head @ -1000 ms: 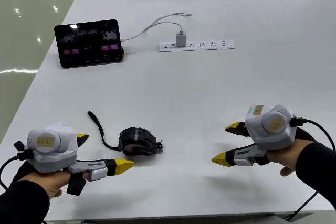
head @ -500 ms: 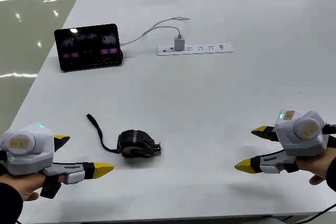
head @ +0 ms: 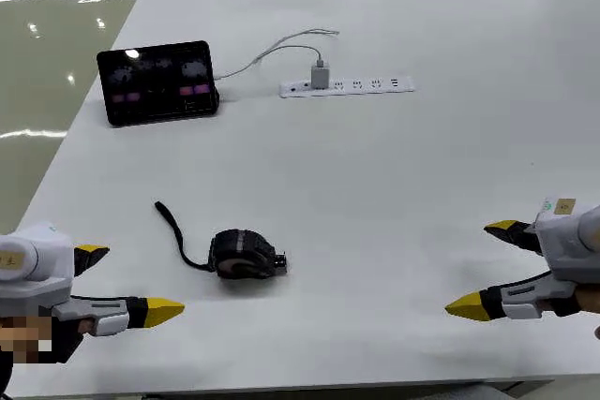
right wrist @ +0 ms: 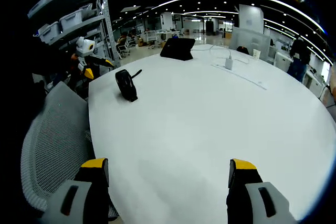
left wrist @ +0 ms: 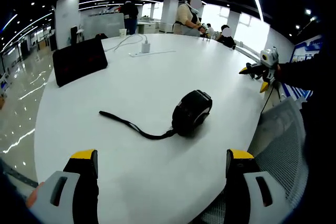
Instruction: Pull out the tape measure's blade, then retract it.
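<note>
1. Now left tool [head: 131, 280] and right tool [head: 480, 267] are held spread, empty.
2. Tape measure [head: 246, 254] is found near, ahead of the left tool.
3. It could be knocked away by a glancing jaw.

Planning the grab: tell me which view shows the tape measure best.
The left gripper view: the tape measure sits close and large, its strap trailing left. The head view shows it smaller, from above; the right gripper view shows it small and distant.

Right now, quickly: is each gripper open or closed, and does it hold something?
Left gripper: open, holding nothing.
Right gripper: open, holding nothing.
</note>
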A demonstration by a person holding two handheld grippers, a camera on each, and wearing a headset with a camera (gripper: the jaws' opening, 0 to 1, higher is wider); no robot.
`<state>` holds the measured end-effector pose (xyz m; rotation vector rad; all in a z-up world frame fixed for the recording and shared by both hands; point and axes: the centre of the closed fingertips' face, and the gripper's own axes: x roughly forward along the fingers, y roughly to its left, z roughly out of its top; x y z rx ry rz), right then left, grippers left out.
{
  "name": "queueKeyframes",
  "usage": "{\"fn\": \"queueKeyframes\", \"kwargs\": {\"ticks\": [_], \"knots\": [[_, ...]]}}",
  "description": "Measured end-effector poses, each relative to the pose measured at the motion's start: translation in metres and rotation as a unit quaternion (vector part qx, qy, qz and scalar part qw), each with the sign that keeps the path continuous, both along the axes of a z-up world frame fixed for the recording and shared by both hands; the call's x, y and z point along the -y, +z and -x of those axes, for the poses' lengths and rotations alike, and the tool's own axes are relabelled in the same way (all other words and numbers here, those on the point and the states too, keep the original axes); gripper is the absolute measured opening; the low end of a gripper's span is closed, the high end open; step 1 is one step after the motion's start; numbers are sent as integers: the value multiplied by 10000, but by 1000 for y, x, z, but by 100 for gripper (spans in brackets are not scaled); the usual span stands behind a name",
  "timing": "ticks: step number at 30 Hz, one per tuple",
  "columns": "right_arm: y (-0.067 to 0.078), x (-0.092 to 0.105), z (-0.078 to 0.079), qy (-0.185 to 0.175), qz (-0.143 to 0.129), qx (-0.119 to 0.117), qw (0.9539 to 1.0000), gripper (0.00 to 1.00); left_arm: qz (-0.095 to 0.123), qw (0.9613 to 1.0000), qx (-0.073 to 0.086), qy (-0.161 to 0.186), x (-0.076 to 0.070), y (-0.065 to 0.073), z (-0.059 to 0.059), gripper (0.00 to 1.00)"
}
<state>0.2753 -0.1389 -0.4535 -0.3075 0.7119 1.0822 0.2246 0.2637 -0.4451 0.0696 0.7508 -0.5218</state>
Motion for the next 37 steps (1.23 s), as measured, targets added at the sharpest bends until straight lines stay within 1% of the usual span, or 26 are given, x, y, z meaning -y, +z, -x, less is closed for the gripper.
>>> {"fn": "queueKeyframes", "kwargs": {"ticks": [3, 4, 9, 13, 17, 19, 23, 25, 26, 27, 29, 30, 32, 37], "knots": [[1, 7, -4, -113, -17, 59, 9999, 99, -6, 10000, 3, -5, -2, 0, 0, 99], [1, 9, -3, -126, -7, 42, 9999, 99, -3, 10000, 4, -7, -2, 0, 0, 99], [2, 17, -7, -192, 86, 215, 9995, 99, 19, 10000, 22, 24, -3, 2, -1, 99], [1, 22, -9, -221, 168, 281, 9992, 99, 44, 10000, 52, 66, -3, 4, -1, 99], [0, 24, -8, -201, 215, 292, 9991, 99, 11, 10000, 61, 67, -5, 3, -1, 99], [-2, 26, -5, -176, 276, 282, 9991, 99, 25, 10000, 41, 66, -6, 2, 0, 99], [-5, 28, 0, -194, 278, 230, 9992, 99, 2, 10000, 79, 48, -6, 4, -1, 99], [-6, 30, 1, -207, 280, 208, 9992, 99, 20, 10000, 40, 32, -5, 4, 0, 98], [-7, 31, 1, -223, 282, 200, 9992, 99, 23, 10000, 66, 38, -5, 4, -1, 98], [-7, 32, 2, -231, 290, 201, 9991, 99, -28, 9999, 108, 37, -6, 5, -3, 99], [-6, 32, 2, -250, 262, 203, 9991, 99, 39, 10000, 39, 21, -5, 5, -2, 99], [-6, 31, 2, -258, 248, 200, 9992, 99, -15, 10000, 91, 10, -6, 5, -3, 99], [-6, 32, 3, -246, 272, 211, 9991, 99, -8, 10000, 72, 7, -6, 6, -3, 99], [-5, 33, 4, -236, 286, 197, 9991, 99, -5, 10000, 87, 10, -7, 6, -4, 99]]}}
